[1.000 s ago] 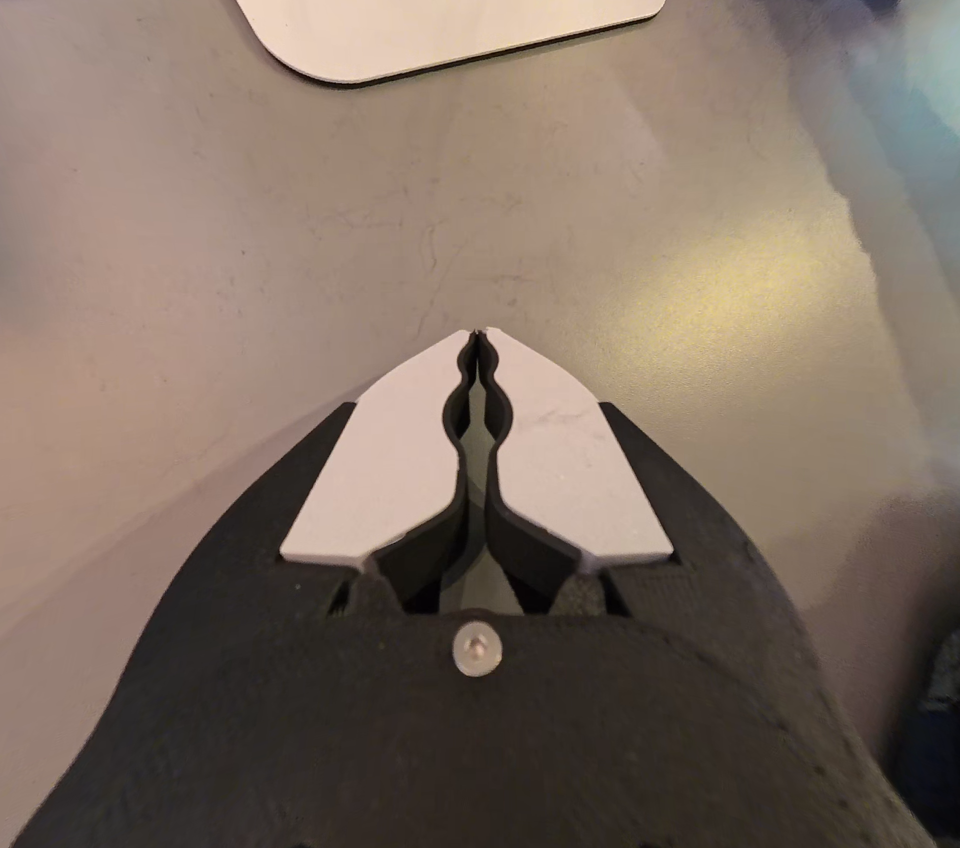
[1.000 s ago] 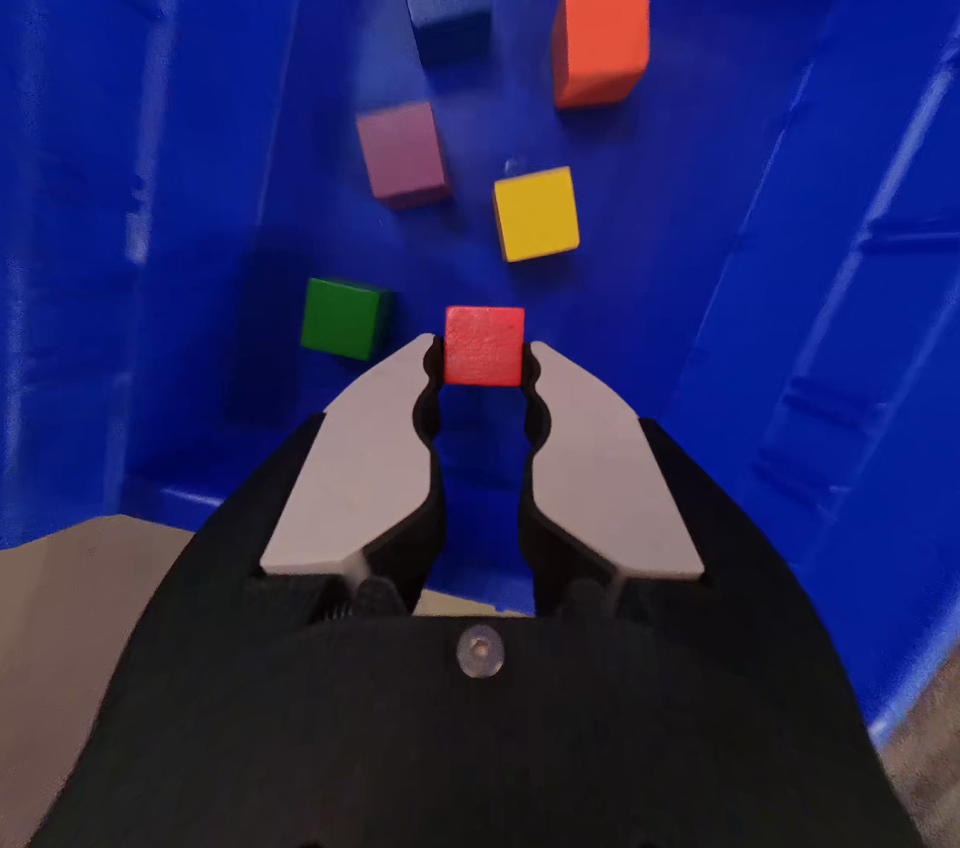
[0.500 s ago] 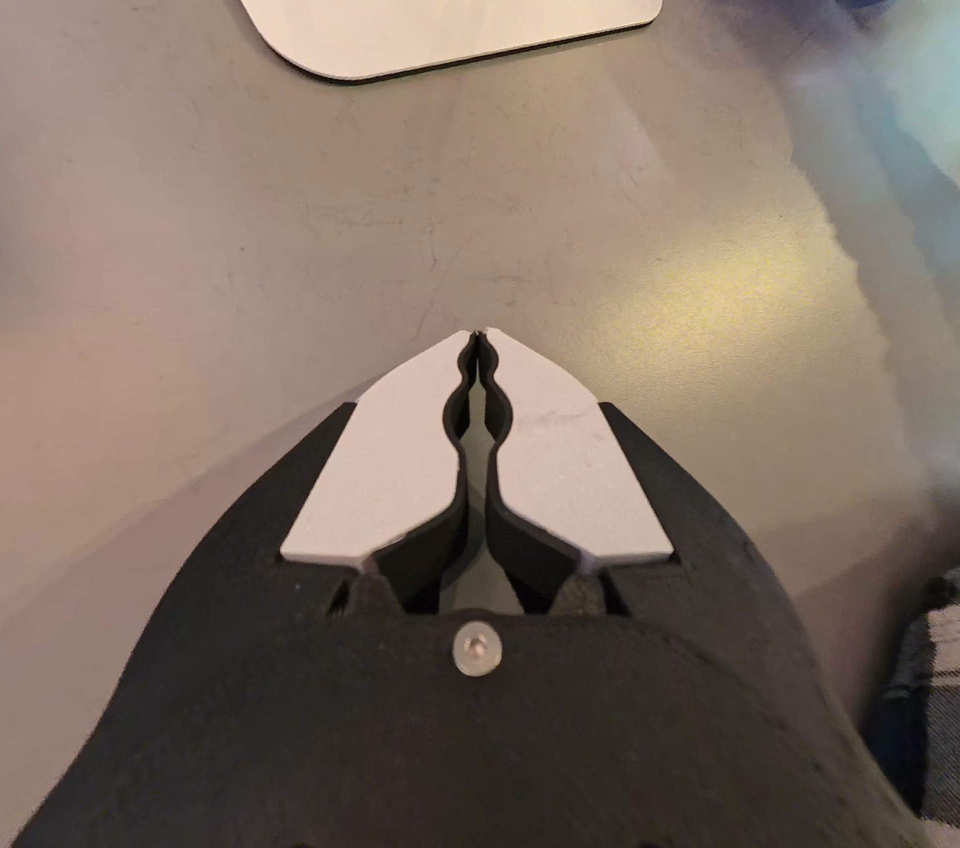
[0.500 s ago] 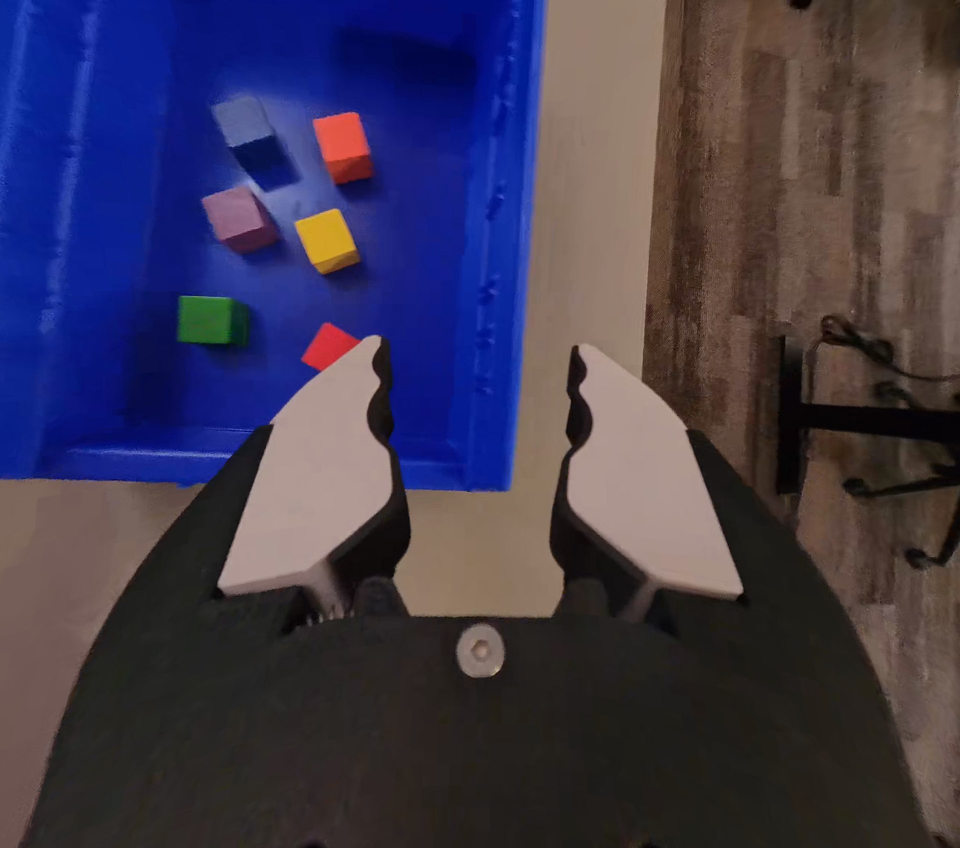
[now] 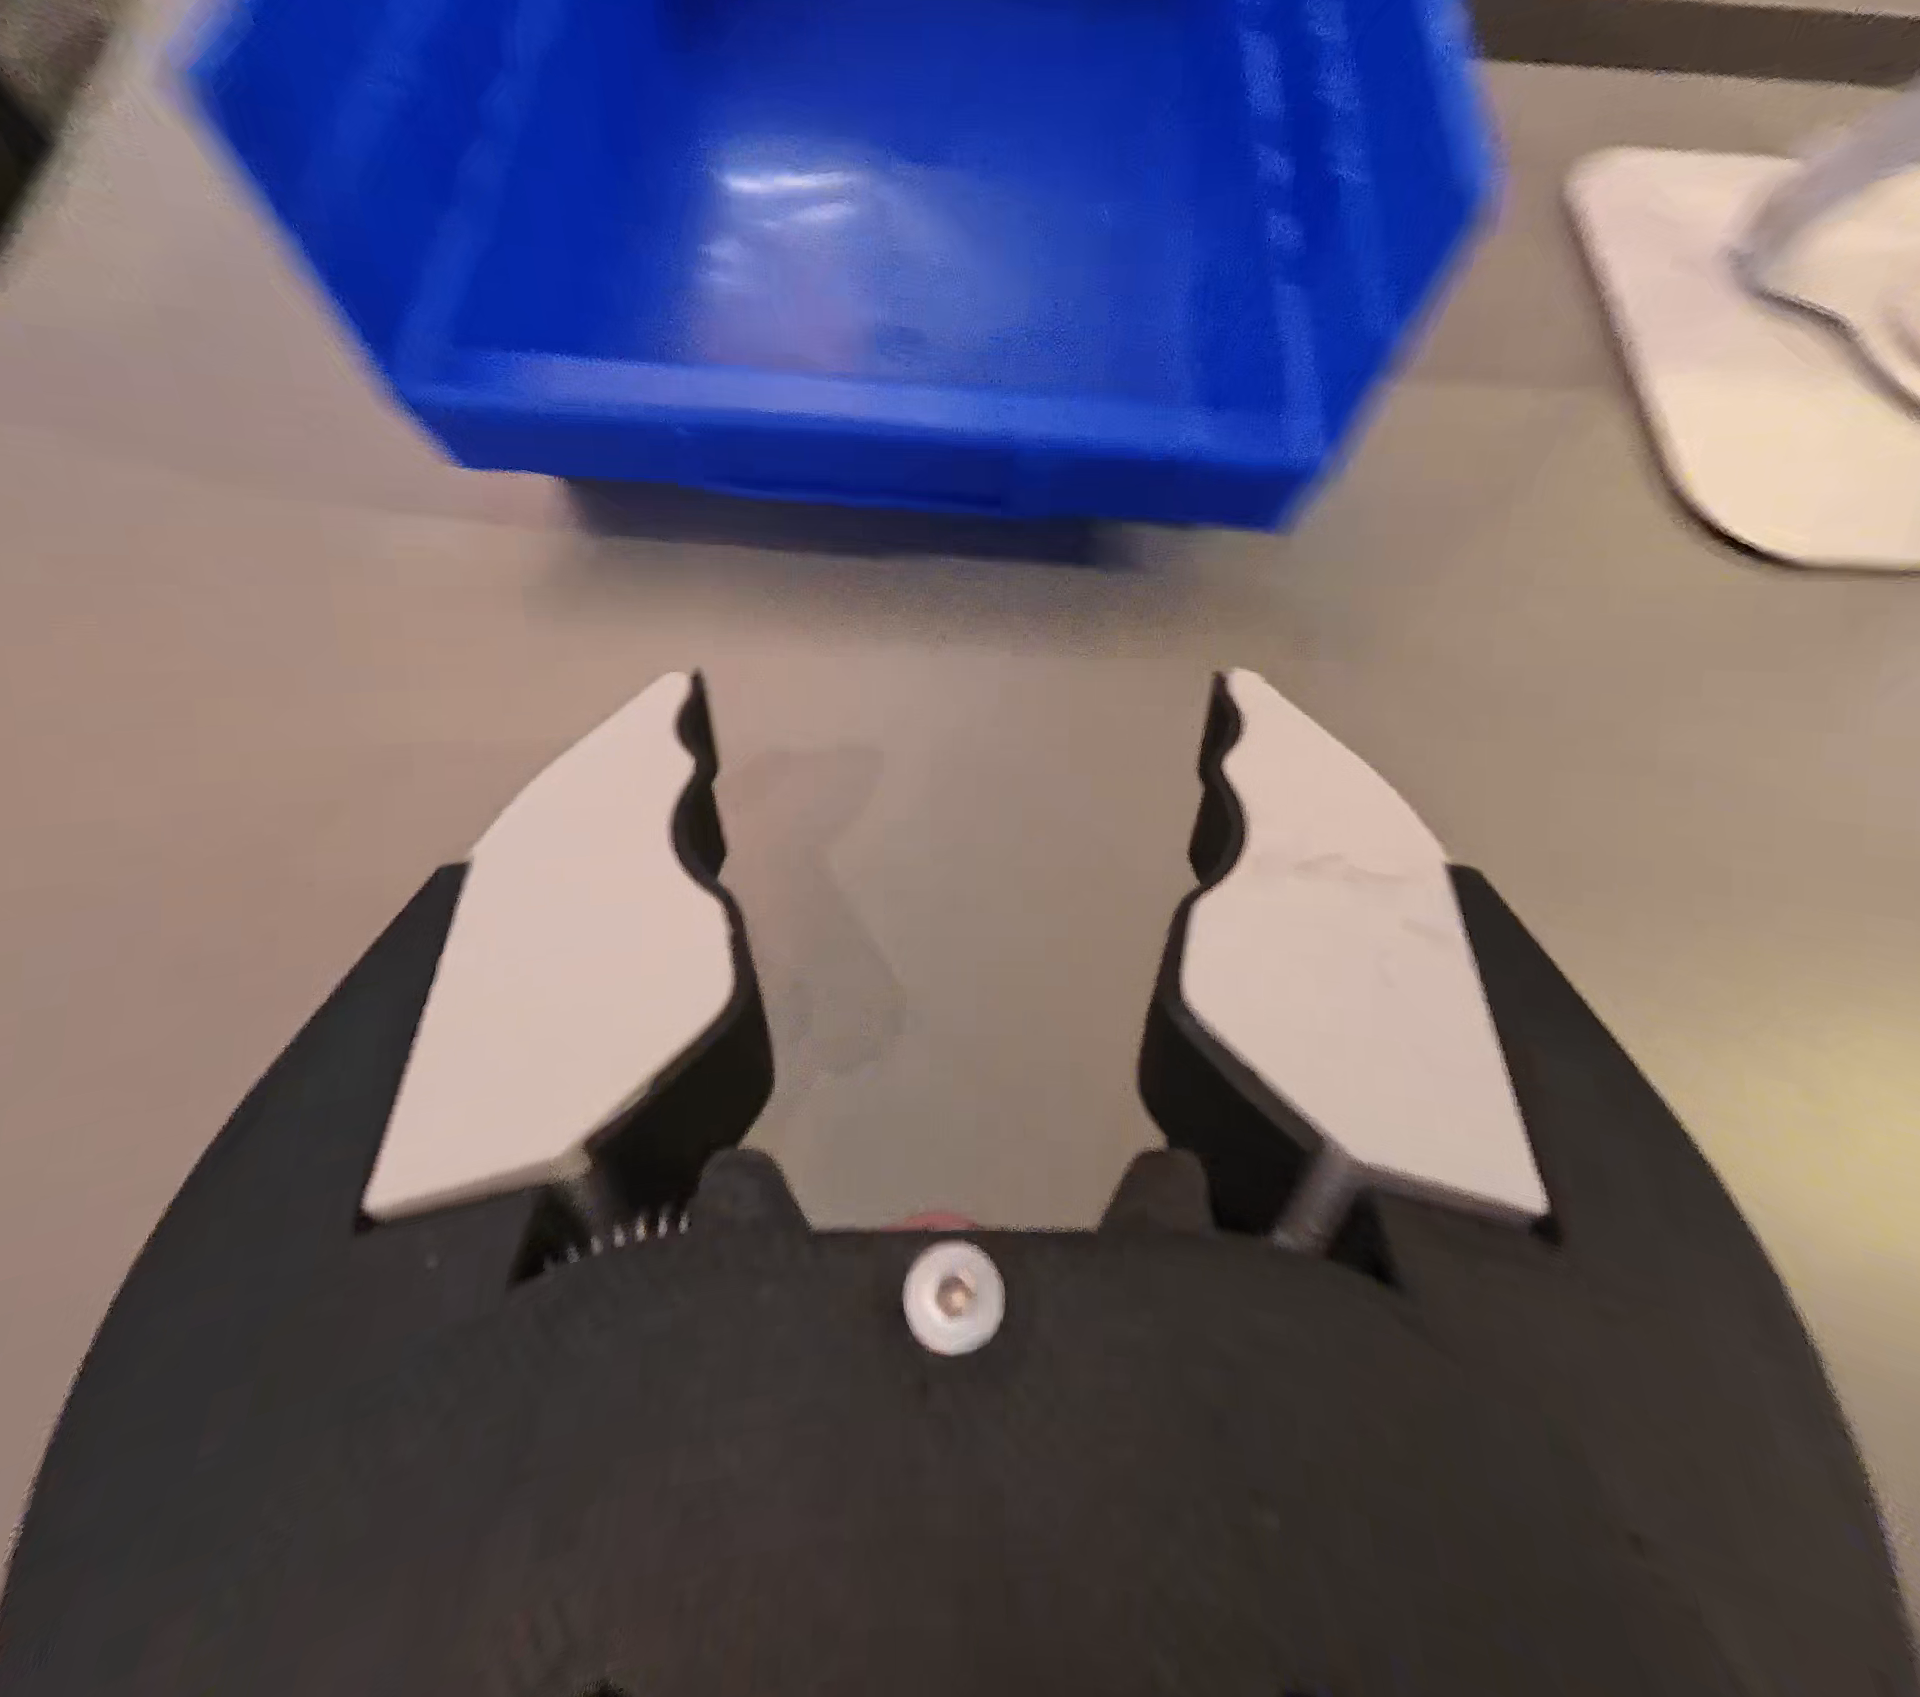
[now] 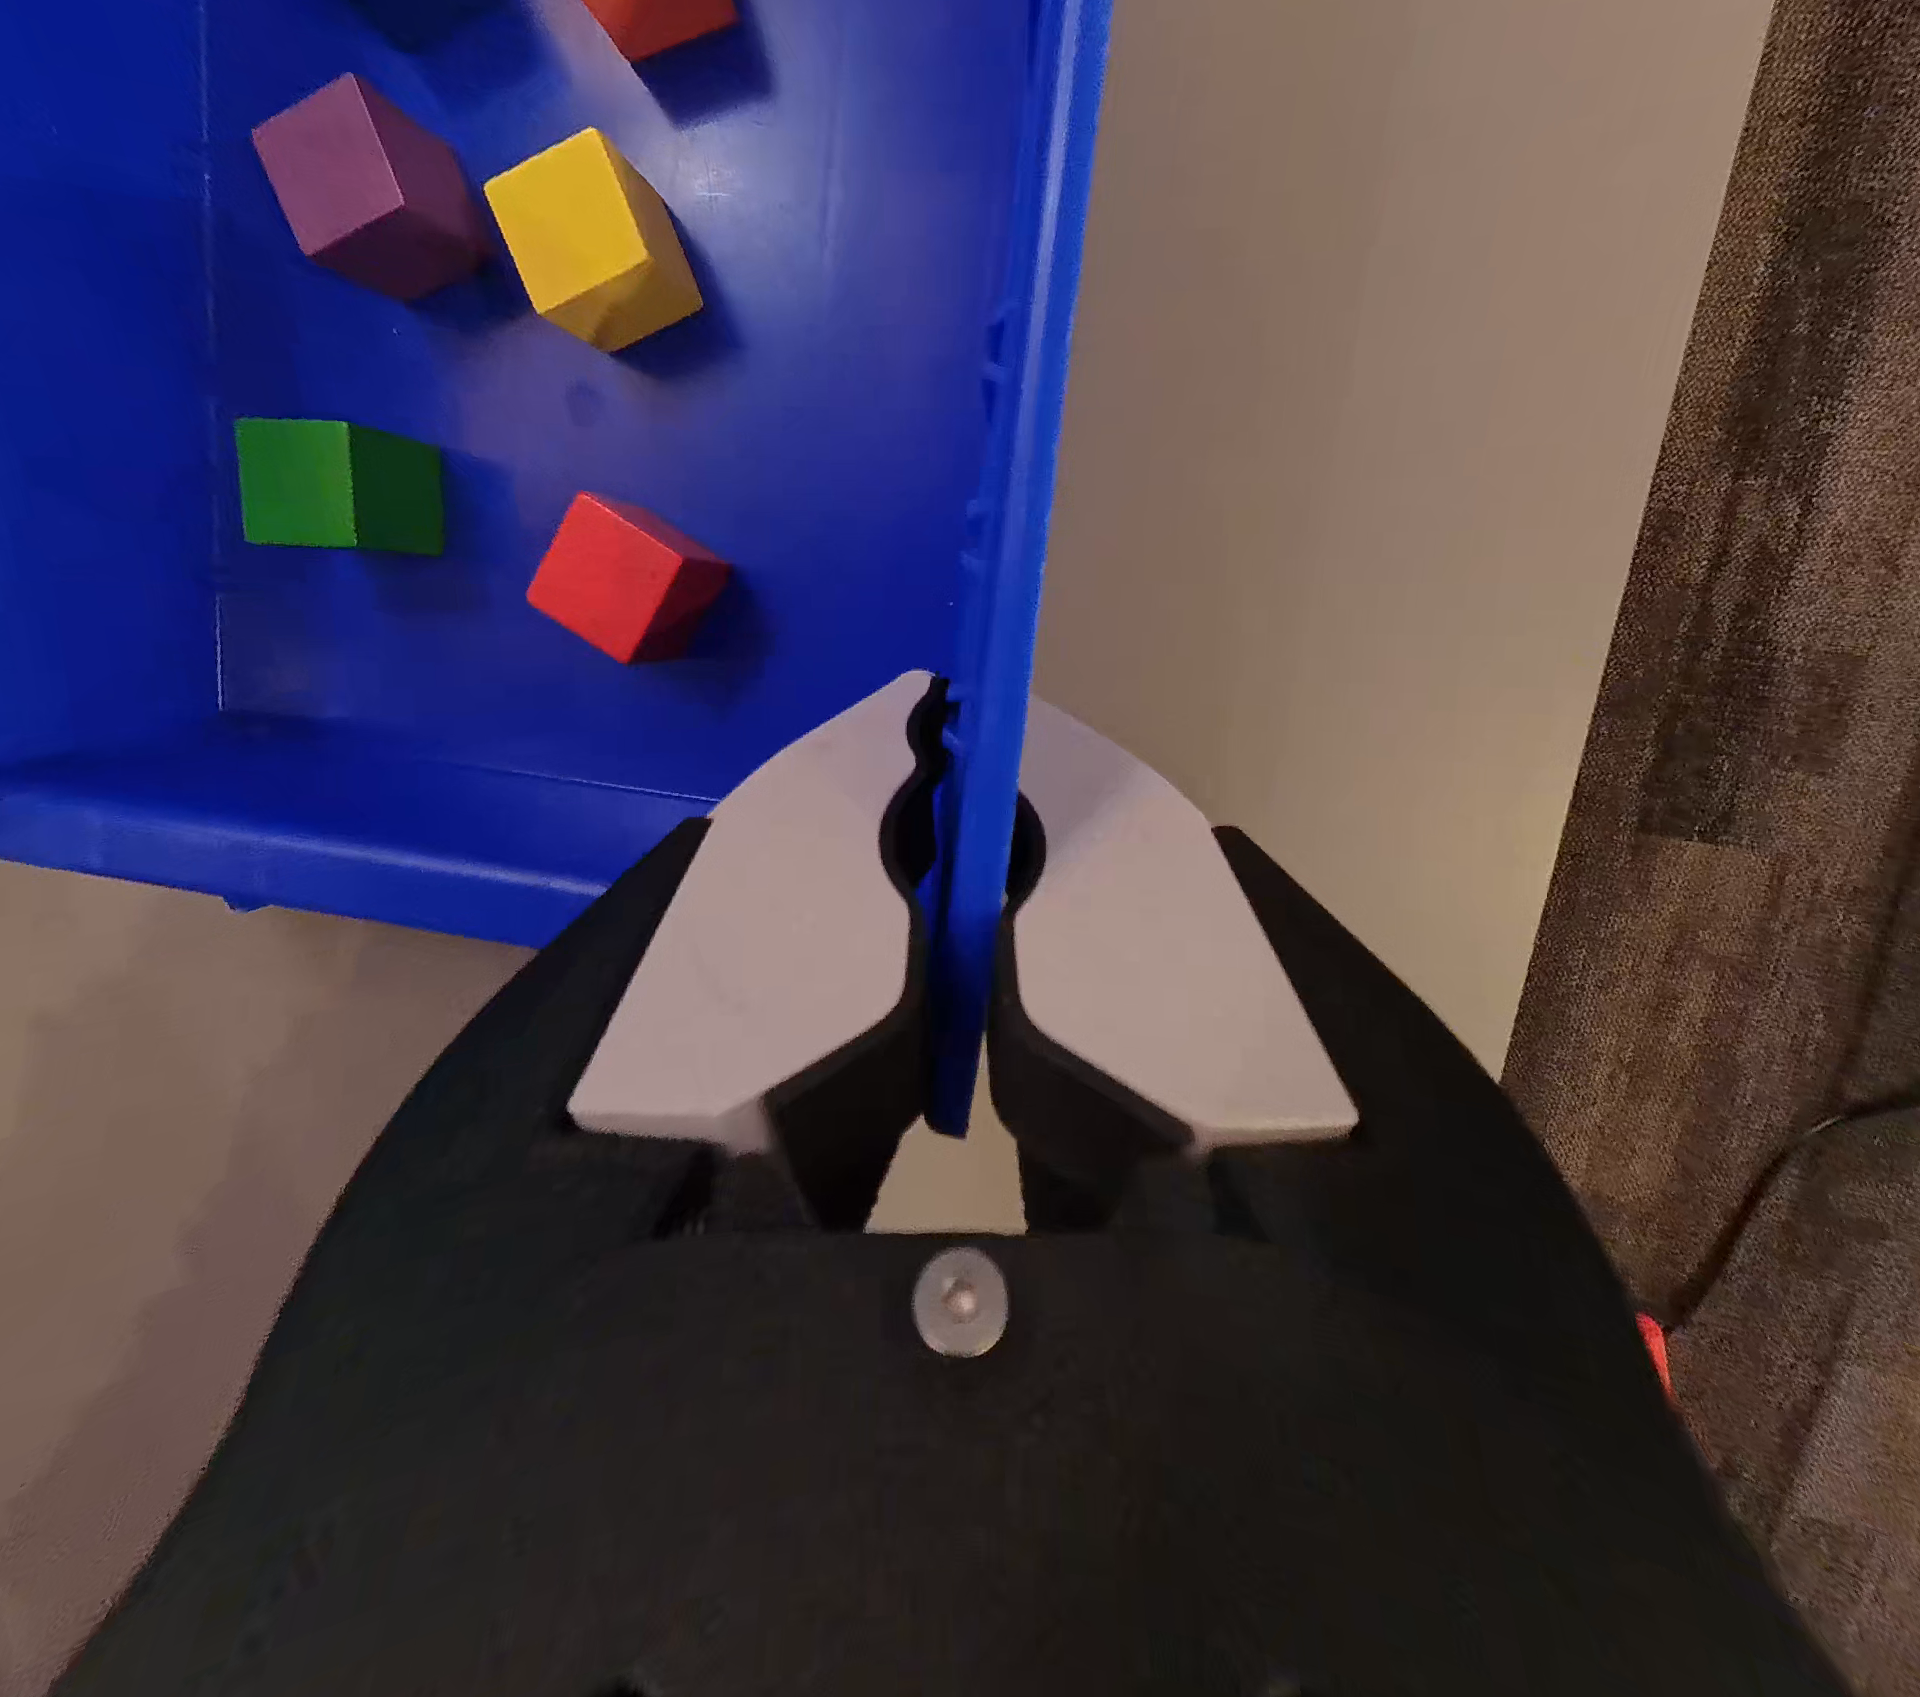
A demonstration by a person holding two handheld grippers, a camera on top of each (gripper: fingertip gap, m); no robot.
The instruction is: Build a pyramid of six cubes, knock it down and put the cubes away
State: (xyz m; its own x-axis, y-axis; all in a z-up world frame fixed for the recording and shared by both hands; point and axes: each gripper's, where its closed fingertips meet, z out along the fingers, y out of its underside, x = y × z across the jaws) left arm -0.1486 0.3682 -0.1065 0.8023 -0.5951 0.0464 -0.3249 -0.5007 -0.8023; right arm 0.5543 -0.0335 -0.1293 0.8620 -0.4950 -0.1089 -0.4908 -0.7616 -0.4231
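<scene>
Grey table (image 5: 312,712) carries a blue bin (image 6: 831,297) with six cubes; right gripper (image 6: 971,712) fingers clamp its side wall, left gripper (image 5: 956,712) fingers gape wide, bare.

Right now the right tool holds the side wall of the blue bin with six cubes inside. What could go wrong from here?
1. The right tool pinches only the thin side wall of the blue bin; lifted from one side, the bin may tilt or slip.
2. The cubes lie loose: the red cube and yellow cube could slide or spill.
3. The left tool is open and short of the bin, giving no support.

Both wrist views look down — sharing the blue bin (image 5: 831,442).
</scene>
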